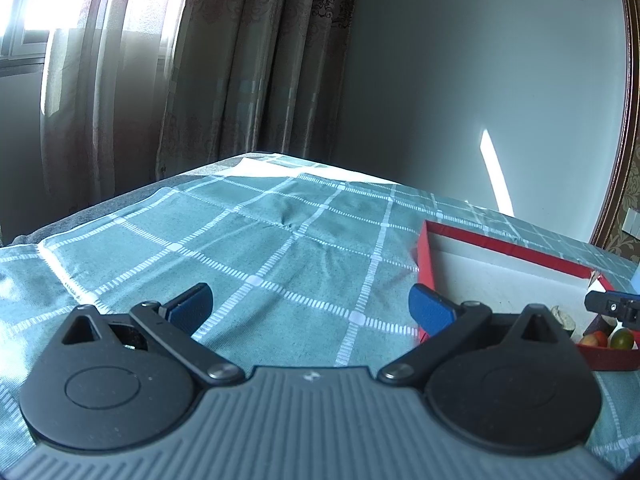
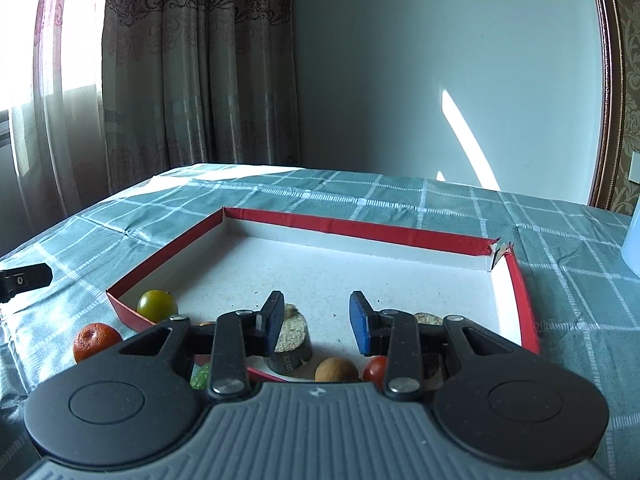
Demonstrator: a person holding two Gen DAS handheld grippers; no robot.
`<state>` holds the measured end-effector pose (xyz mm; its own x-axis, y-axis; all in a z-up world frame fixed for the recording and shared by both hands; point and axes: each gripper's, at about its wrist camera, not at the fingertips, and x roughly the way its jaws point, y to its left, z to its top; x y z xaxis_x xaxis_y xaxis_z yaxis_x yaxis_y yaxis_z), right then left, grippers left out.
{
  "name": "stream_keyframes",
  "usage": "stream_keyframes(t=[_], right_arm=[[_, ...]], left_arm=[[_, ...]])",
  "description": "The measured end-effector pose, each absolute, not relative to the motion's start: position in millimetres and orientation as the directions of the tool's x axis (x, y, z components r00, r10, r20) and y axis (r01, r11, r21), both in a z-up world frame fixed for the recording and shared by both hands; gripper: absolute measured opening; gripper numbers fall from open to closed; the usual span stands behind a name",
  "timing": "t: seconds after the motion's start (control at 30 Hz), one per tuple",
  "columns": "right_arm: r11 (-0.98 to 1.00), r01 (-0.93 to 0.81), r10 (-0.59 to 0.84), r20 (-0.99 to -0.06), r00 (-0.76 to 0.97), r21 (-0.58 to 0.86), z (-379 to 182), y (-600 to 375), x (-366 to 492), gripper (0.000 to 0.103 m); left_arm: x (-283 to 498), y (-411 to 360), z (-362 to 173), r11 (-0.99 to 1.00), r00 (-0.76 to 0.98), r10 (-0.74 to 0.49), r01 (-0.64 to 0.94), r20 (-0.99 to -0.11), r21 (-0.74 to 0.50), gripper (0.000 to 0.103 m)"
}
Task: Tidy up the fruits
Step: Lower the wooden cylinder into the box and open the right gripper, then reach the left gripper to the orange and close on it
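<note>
A shallow red tray (image 2: 360, 225) with a white floor lies on the checked cloth. A green tomato (image 2: 157, 304) sits in its near left corner. An orange tangerine (image 2: 96, 340) rests on the cloth just outside that corner. My right gripper (image 2: 316, 326) hovers over the tray's near edge, open, with nothing between its blue pads (image 2: 360, 328). Below it lie a dark-skinned cut piece with a pale top (image 2: 290, 340), a brown round fruit (image 2: 336, 370) and a red tomato (image 2: 376, 370). My left gripper (image 1: 316, 308) stands wide open over bare cloth, left of the tray (image 1: 425, 256).
The tray's far right corner (image 2: 498, 252) is torn. A pale container (image 2: 634, 240) stands at the right edge of the table. Curtains and a grey wall lie behind the table's far edge. A green item (image 2: 200, 378) is half hidden under my right gripper.
</note>
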<state>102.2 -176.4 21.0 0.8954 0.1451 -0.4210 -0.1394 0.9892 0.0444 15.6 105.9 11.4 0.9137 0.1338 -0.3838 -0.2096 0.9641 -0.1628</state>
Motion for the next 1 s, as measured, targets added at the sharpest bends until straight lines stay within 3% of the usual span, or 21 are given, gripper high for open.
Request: stream_keyframes(t=[0.13,0.2,0.27,0.53,0.63,0.77,1.0], right_arm=[[0.996,-0.077,0.087,-0.327,0.941,0.043,30,-202,75,0.036],[0.997,-0.044,0.061,-0.299,0.952,0.064,29,-218,65,0.044],[0.995,-0.014,0.042,-0.303,0.952,0.095,25,-231,60,0.050],[0.986,0.040,0.017,-0.335,0.942,0.160,15,-251,64,0.050],[0.985,0.024,0.033,-0.330,0.943,0.169,15,-250,61,0.050],[0.985,0.016,0.040,-0.321,0.946,0.170,17,-250,59,0.050],[0.984,0.008,0.050,-0.320,0.946,0.178,18,-250,58,0.050]], left_arm=[[16,104,11,0.968,0.910,0.120,-0.195,-0.396,-0.155,0.103],[16,101,12,0.974,0.912,0.095,-0.168,-0.398,-0.151,0.103],[14,96,12,0.981,0.914,0.076,-0.140,-0.399,-0.135,0.103],[0,72,17,0.998,0.935,0.050,-0.062,-0.352,-0.024,0.103],[4,61,15,0.998,0.927,0.060,-0.051,-0.370,0.036,0.102],[12,46,11,0.993,0.910,0.041,0.007,-0.412,0.114,0.092],[15,30,7,0.982,0.901,-0.038,0.115,-0.433,0.152,0.097]])
